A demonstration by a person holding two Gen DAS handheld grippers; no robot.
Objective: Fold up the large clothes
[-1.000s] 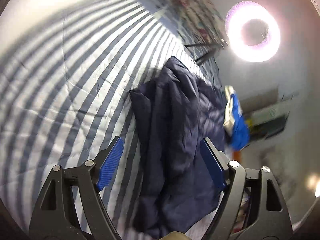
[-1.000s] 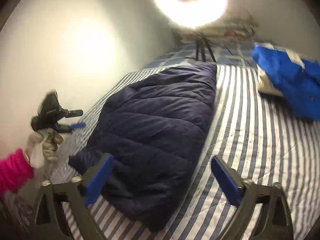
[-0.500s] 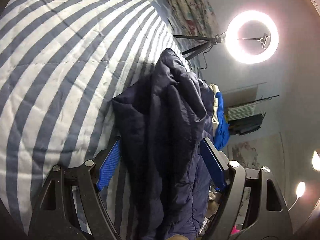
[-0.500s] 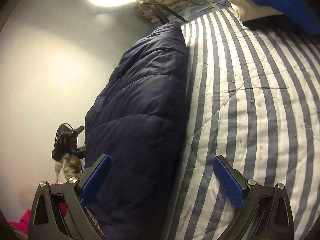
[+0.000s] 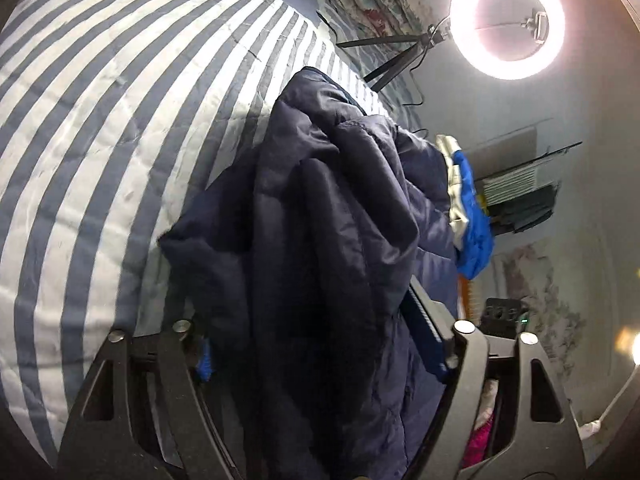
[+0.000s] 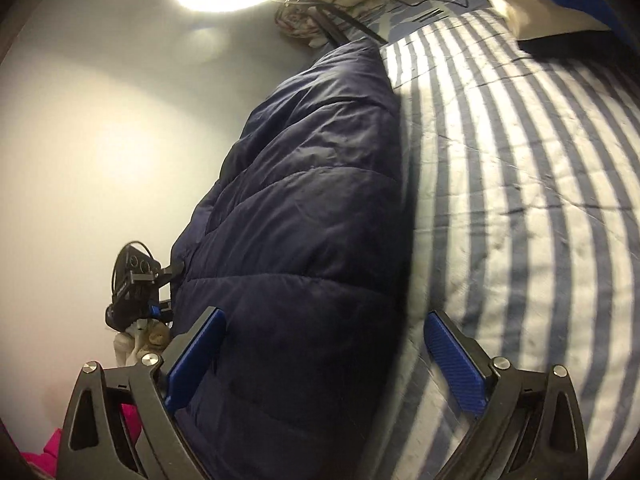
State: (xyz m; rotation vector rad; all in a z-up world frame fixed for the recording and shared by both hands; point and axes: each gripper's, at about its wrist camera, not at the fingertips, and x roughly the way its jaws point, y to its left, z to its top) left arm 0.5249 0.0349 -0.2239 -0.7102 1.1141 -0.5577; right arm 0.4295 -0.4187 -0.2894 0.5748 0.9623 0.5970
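The jacket (image 6: 304, 216), dark navy and quilted, lies lengthwise on the striped bed (image 6: 520, 184), bunched into folds at its near end. A blue garment (image 5: 472, 236) lies beyond it on the bed. A ring light (image 5: 508, 20) glows by the wall. The left hand-held gripper (image 5: 320, 344) has its jaws apart with jacket fabric filling the gap. The right hand-held gripper (image 6: 324, 360) is spread wide over the jacket's edge.

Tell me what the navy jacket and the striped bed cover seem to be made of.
Navy jacket: likely padded nylon or polyester shell, with a slight sheen and stitched puffy panels. Striped bed cover: probably quilted cotton-type fabric, matte, with visible quilting seams and soft wrinkles.
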